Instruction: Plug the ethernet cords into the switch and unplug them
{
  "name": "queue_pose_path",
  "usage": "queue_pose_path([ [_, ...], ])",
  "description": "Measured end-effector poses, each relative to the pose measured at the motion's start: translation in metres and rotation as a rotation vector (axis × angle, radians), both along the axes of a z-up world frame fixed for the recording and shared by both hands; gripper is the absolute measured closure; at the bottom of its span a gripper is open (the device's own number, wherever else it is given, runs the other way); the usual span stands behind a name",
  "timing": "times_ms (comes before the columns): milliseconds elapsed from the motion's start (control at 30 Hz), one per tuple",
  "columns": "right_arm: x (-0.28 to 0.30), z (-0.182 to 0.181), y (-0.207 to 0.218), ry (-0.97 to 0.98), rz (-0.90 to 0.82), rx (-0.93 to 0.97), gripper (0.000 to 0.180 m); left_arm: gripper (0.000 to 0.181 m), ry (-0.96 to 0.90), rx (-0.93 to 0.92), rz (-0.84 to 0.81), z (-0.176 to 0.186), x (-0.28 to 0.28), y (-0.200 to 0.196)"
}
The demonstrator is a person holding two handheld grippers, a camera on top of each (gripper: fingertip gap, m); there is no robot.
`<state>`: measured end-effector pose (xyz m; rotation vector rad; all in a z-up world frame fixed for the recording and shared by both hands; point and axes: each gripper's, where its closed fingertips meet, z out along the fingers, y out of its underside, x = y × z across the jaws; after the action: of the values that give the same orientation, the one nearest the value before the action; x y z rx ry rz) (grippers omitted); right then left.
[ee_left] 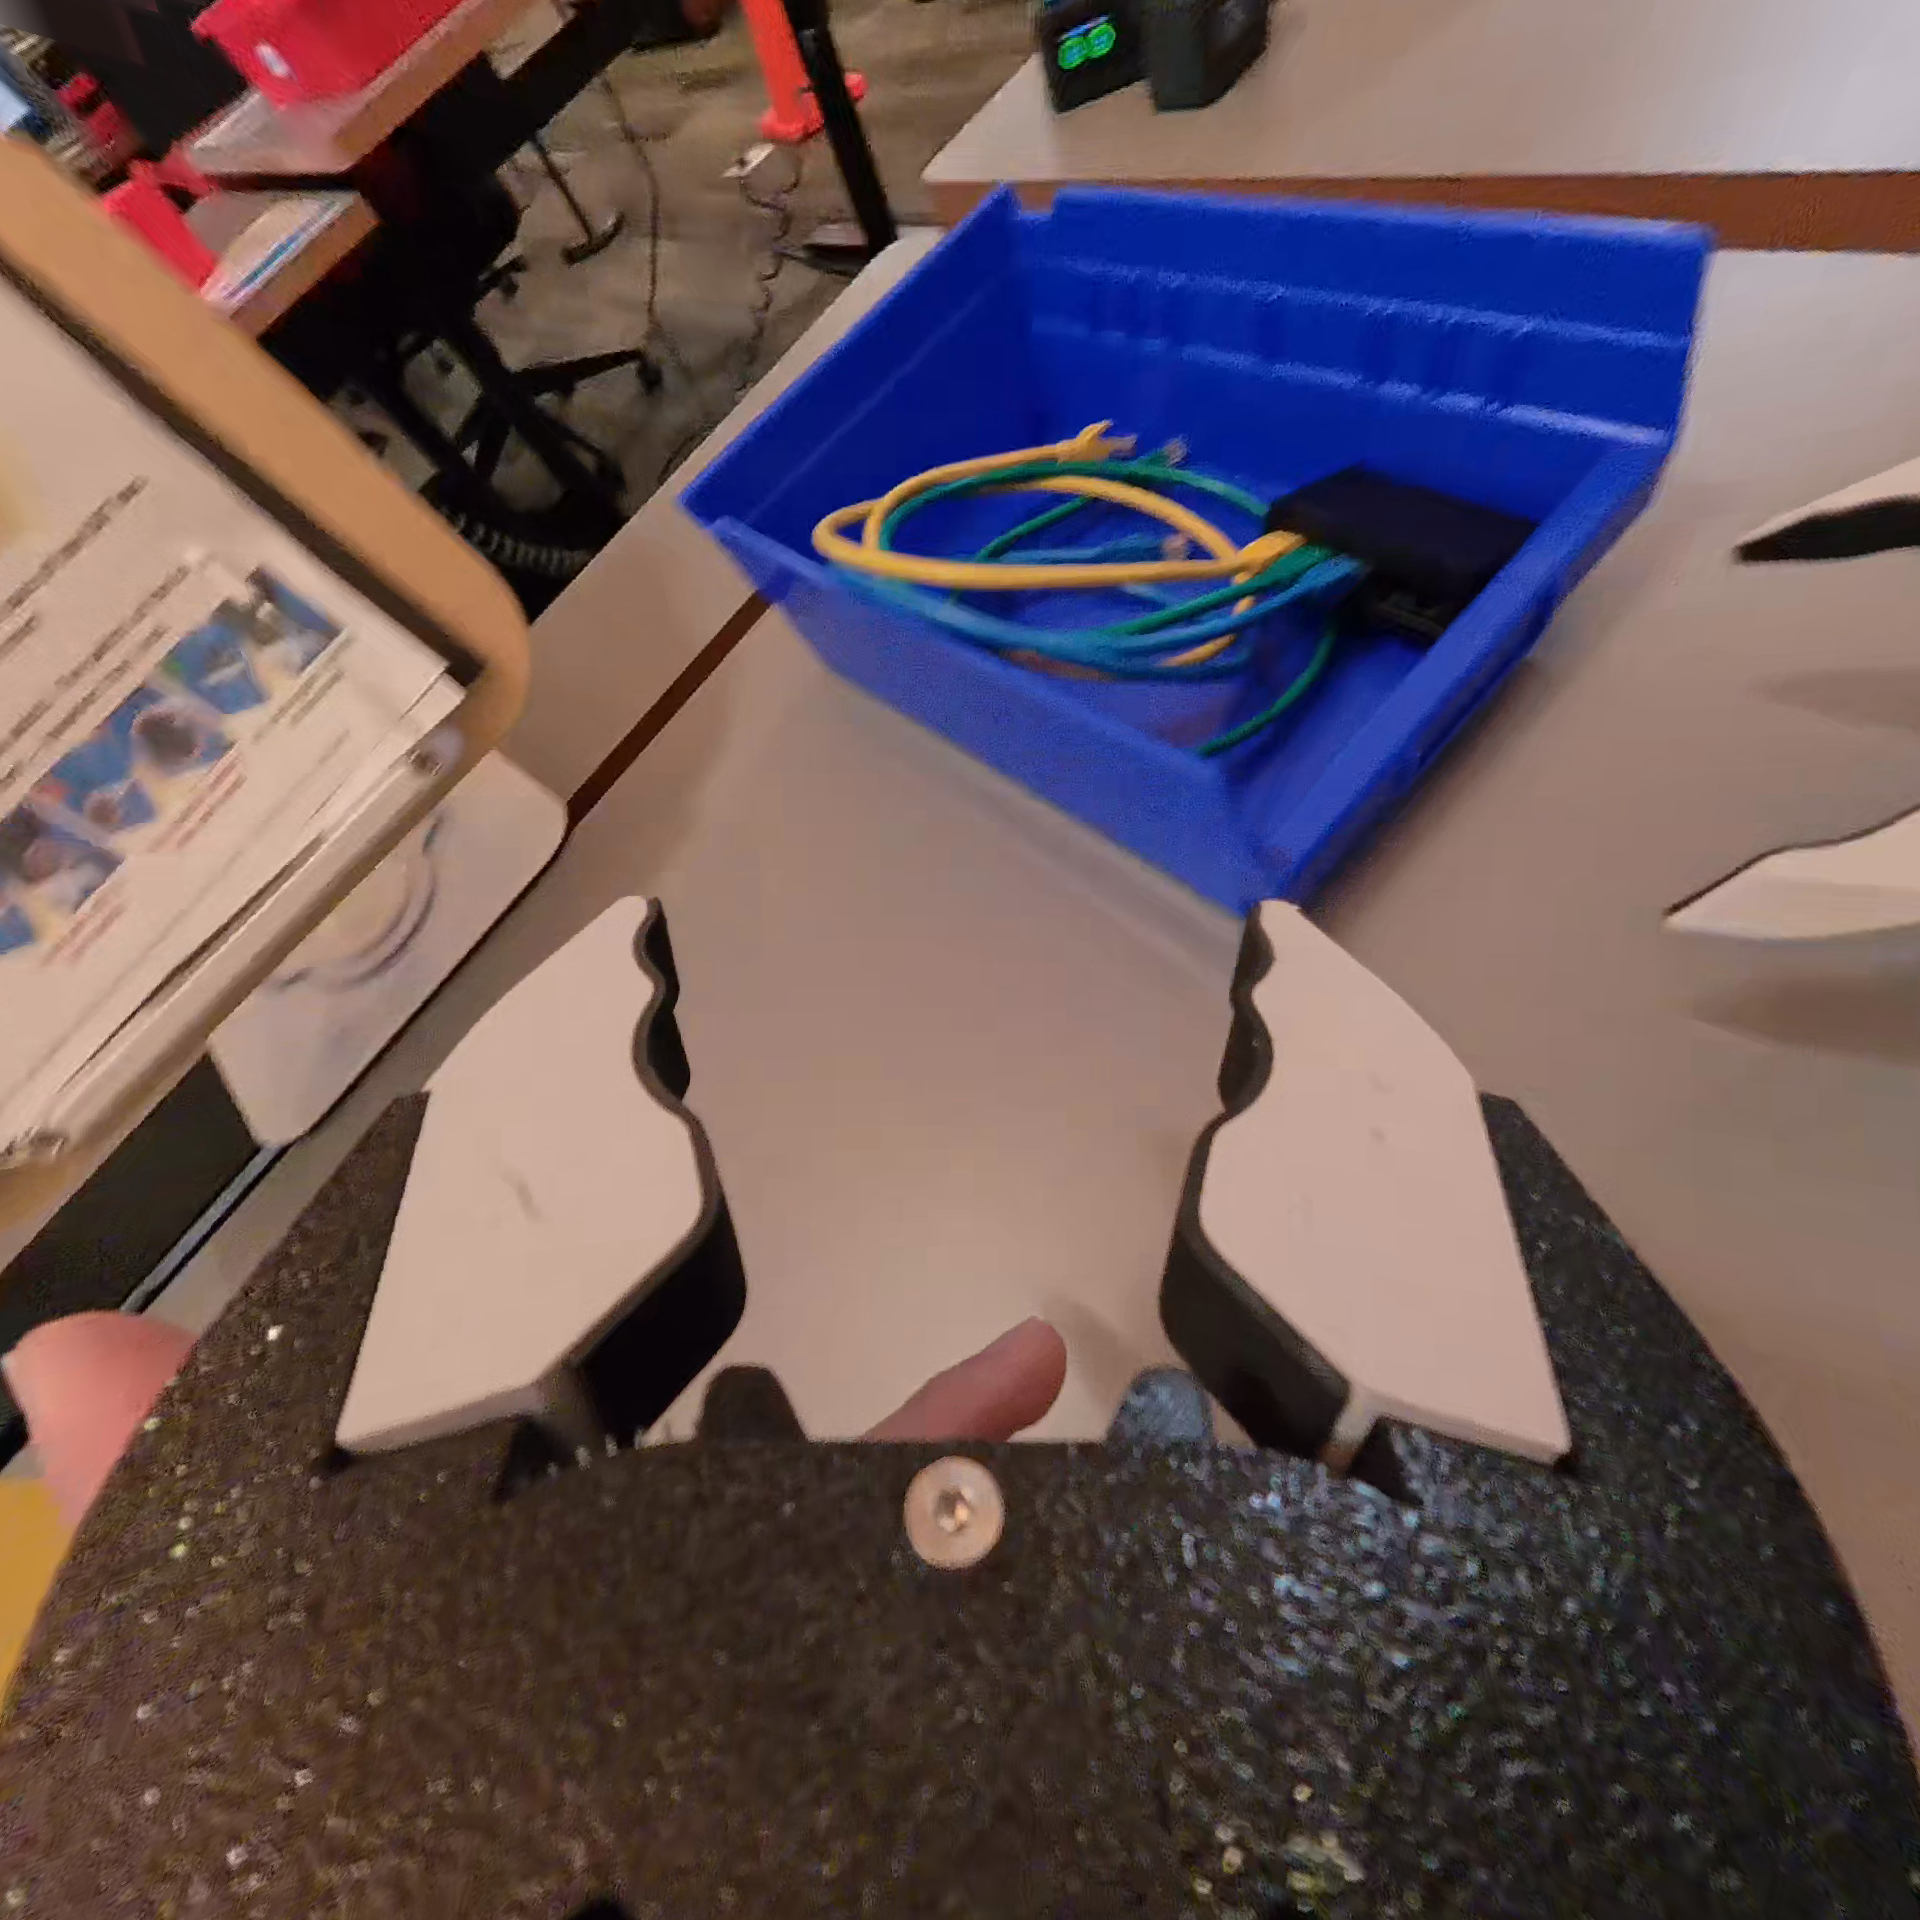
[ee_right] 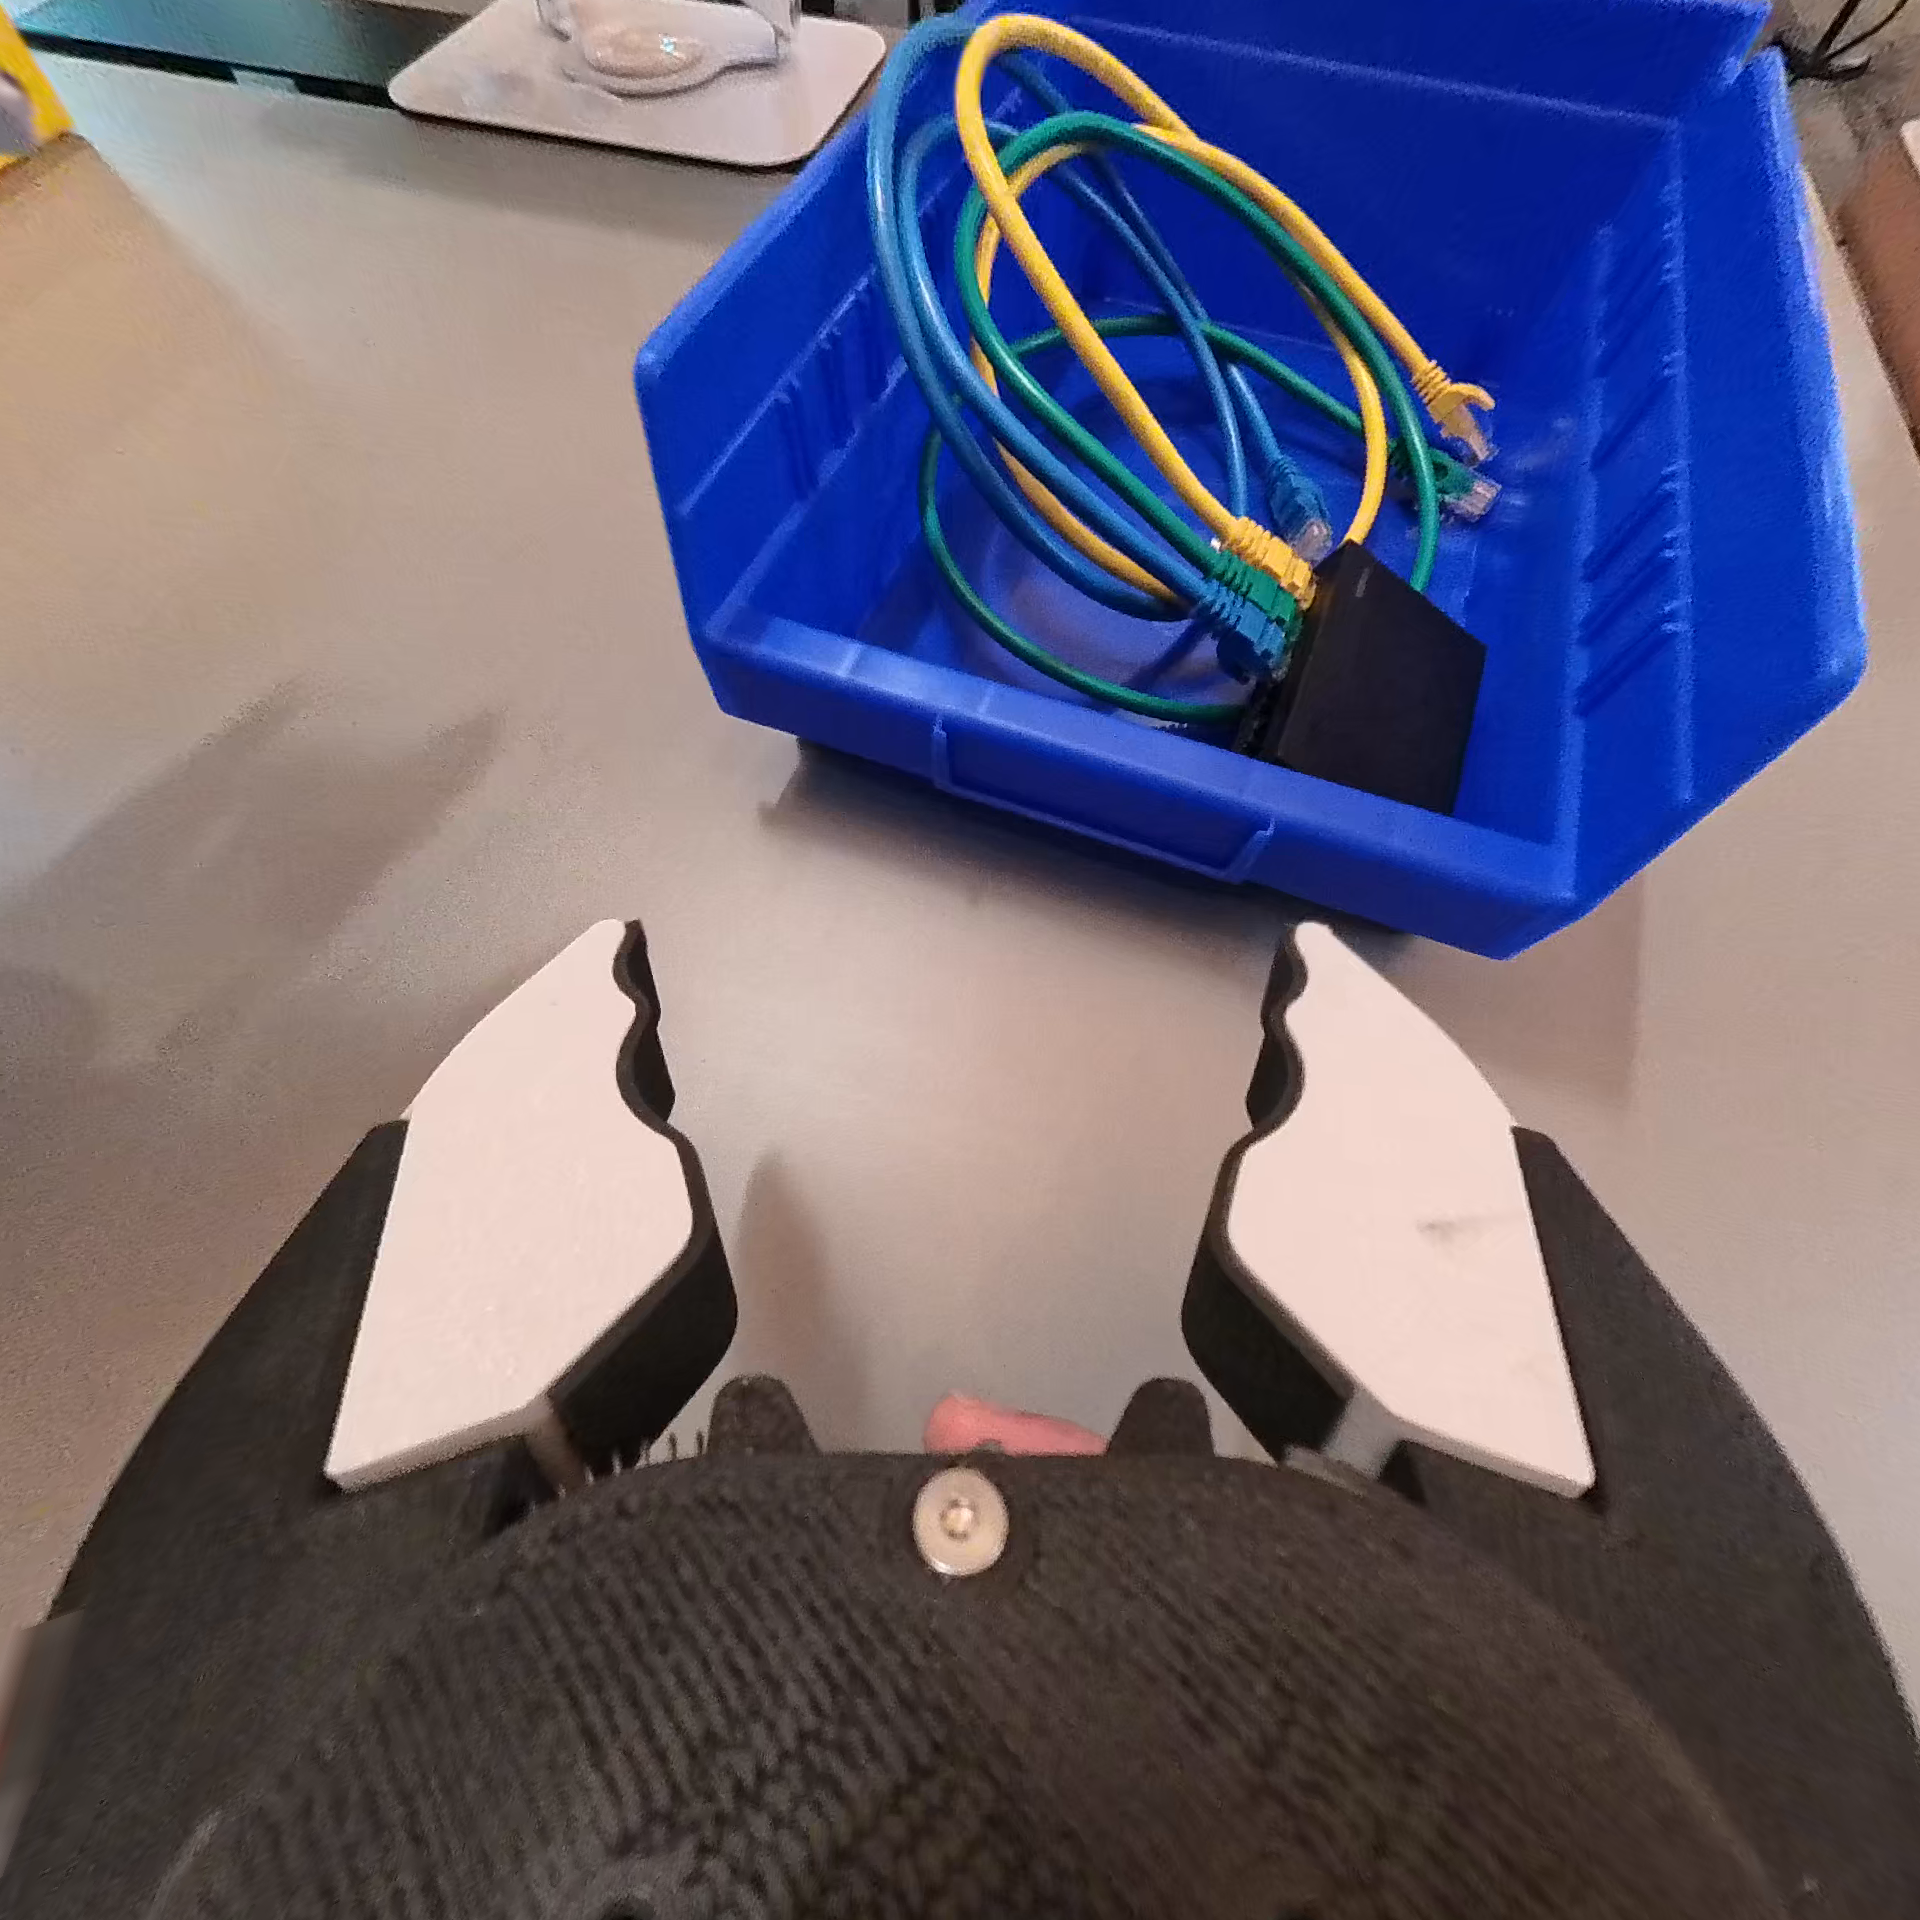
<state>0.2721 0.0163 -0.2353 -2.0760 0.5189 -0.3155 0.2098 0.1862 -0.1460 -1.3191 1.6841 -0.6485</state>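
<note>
Cords first: from the left wrist view, the yellow, green and blue ethernet cords lie coiled in the blue bin on the grey table, one end of each apparently seated in the black switch at the bin's right side, though blur makes the ports hard to read. The left gripper hangs short of the bin, its fingers wide apart and empty. The other gripper's pale fingertips show at the right edge, and a stand with a printed sheet crowds the left. From the right wrist view it is plainer: three plugs meet the switch near the bin's front wall, while the free ends lie loose further back. The right gripper is likewise spread and holding nothing, just before the bin. I'd judge the work barely begun. The bin's walls and the tangled loops look like the main hindrance to a clean grip.
</note>
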Motion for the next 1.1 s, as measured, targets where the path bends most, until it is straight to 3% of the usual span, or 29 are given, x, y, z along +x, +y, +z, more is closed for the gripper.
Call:
queue_pose_path([
  [100, 0.000, 0.003, 0.000, -0.014, 0.002, 0.012, 0.069, 0.081, -0.060, -0.008, 0.095, -0.008, -0.024, 0.042],
  [200, 0.003, -0.002, -0.004, 0.003, -0.011, 0.000, 0.069, 0.081, 0.024, -0.043, 0.205, -0.033, -0.055, 0.078],
  [367, 0.008, -0.004, -0.009, 0.021, -0.035, 0.008, 0.070, 0.081, 0.015, -0.053, 0.247, -0.051, -0.101, 0.099],
  [867, 0.001, -0.009, 0.002, 0.016, -0.018, -0.007, 0.071, 0.084, 0.026, -0.104, 0.188, -0.054, -0.112, 0.086],
  [1100, -0.003, -0.009, 0.007, 0.015, -0.001, -0.016, 0.071, 0.085, -0.014, -0.137, 0.101, -0.049, -0.087, 0.042],
])
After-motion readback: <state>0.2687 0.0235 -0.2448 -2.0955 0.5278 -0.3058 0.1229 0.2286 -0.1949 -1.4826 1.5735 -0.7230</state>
